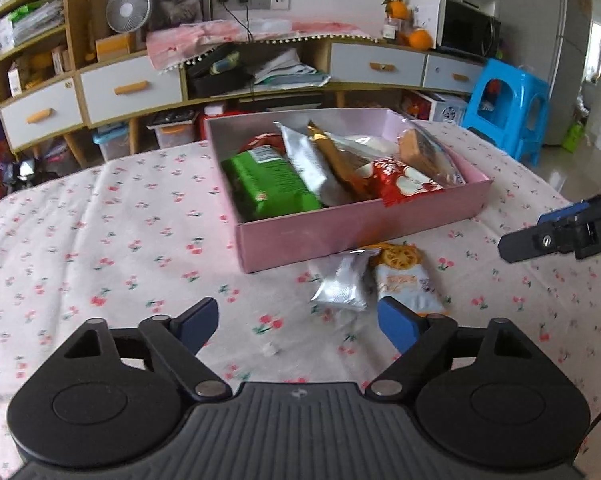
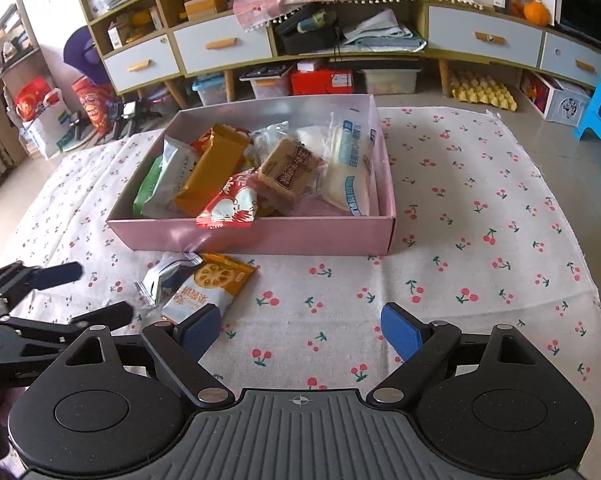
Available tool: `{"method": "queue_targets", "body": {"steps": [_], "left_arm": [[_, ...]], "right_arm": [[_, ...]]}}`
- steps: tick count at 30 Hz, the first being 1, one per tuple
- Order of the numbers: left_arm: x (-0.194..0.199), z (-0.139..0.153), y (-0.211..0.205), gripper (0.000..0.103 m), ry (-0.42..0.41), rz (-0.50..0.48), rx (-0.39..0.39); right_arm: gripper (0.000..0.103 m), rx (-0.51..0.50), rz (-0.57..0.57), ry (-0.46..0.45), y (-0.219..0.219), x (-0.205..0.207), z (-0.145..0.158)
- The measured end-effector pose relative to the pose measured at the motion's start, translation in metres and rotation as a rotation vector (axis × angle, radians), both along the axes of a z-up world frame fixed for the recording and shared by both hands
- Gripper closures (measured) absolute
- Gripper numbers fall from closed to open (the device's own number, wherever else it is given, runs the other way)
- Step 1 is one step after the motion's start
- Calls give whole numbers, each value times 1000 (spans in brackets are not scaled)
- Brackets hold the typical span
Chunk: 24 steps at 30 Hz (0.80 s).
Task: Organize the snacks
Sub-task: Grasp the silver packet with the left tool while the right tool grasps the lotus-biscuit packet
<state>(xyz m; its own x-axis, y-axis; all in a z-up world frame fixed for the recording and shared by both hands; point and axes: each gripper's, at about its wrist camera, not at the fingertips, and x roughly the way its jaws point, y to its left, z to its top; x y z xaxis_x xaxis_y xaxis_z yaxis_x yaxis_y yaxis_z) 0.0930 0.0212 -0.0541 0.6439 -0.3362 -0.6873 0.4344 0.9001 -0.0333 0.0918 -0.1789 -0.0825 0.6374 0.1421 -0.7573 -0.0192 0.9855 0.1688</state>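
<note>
Left wrist view: the left tool hangs spread wide over the cherry-print surface, gripping nothing. At 12 o'clock sits the pink box, filled with snacks: a green pack, a gold pack, a red pack. Against its near wall lie a silver pack and an orange pack, touching each other. The right tool enters at 3 o'clock.

Right wrist view: the right tool is also spread wide and empty. The box lies at 12 o'clock; the orange pack and silver pack lie at 10 o'clock, just by its left fingertip. The left tool, wide apart, is at 9 o'clock.
</note>
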Motion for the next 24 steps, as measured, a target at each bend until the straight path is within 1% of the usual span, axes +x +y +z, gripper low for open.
{"method": "queue_targets", "body": {"steps": [1, 2, 3, 5, 10, 13, 14, 15, 16, 18, 19, 24], "left_arm": [[3, -1, -2, 24, 10, 0, -9], [5, -3, -4, 28, 22, 2, -12], [8, -5, -7, 35, 36, 7, -11], [13, -9, -11, 43, 69, 11, -17], [18, -10, -16, 43, 63, 26, -16], [20, -9, -16, 50, 64, 36, -24], [19, -8, -16, 57, 64, 38, -22], [20, -8, -16, 66, 67, 34, -24], [21, -6, -16, 72, 75, 26, -31], [21, -4, -16, 77, 93, 25, -34], [20, -2, -16, 79, 102, 23, -30], [16, 2, -8, 79, 116, 55, -4]], "right_arm": [[14, 0, -4, 4, -1, 0, -1], [14, 0, -7, 8, -2, 1, -2], [14, 0, -12, 12, -3, 1, -3], [14, -2, -17, 20, -5, 2, -5], [14, -10, -18, 29, -8, 1, -8], [14, -13, -16, 34, -7, 1, -9], [14, -13, -15, 37, -6, 1, -10], [14, -13, -13, 39, -6, 2, -11], [14, -13, -11, 41, -4, 2, -11], [14, -12, -2, 44, -1, 3, -12], [14, -13, 4, 45, 1, 4, -13], [14, -15, 30, 48, 14, 7, -15]]}}
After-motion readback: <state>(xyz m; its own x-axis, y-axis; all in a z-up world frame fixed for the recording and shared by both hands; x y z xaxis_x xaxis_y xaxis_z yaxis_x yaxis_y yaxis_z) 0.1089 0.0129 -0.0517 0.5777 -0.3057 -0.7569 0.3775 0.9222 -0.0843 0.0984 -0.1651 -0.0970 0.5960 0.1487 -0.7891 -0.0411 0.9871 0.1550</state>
